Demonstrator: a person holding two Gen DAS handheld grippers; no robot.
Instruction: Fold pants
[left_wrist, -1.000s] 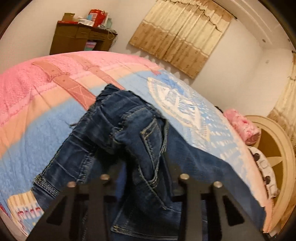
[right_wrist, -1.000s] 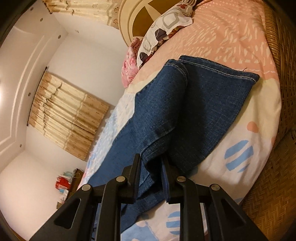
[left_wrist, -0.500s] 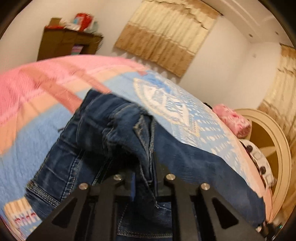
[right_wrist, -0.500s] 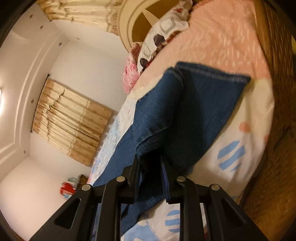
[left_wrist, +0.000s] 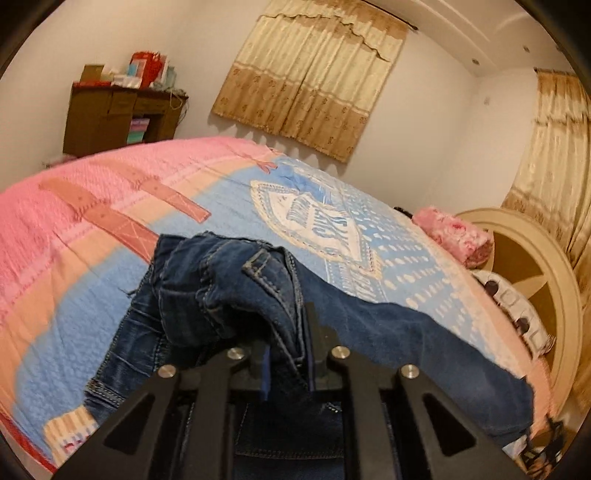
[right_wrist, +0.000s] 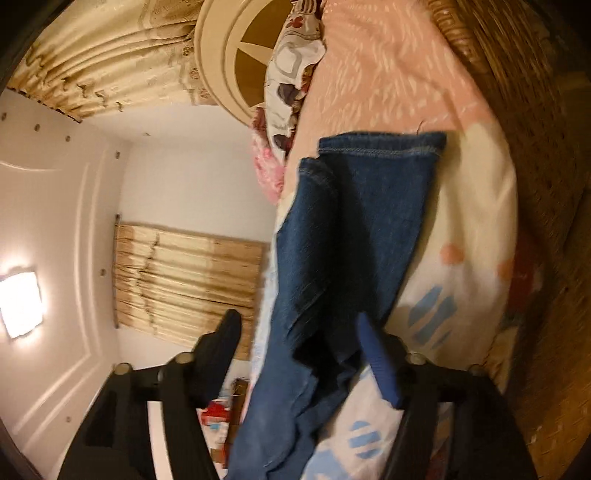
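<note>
Dark blue jeans (left_wrist: 258, 295) lie on the bed. In the left wrist view my left gripper (left_wrist: 286, 354) is shut on a bunched fold of the waist and pocket part, lifted off the bedspread. The legs stretch to the right toward the bed's edge. In the right wrist view the jeans' legs (right_wrist: 354, 229) run away from me, hems at the far end. My right gripper (right_wrist: 299, 332) is open, its fingers wide apart on either side of the leg fabric, not clamping it.
The bed has a pink and blue patterned bedspread (left_wrist: 74, 206). Pillows (left_wrist: 454, 236) and a round cream headboard (left_wrist: 532, 273) are at the right. A brown cabinet (left_wrist: 118, 118) and curtains (left_wrist: 310, 74) stand behind. A woven mat edge (right_wrist: 535, 184) borders the bed.
My left gripper closed on the waist fold and lifted it. My right gripper let go of the leg fabric and opened wide, and its view swung round.
</note>
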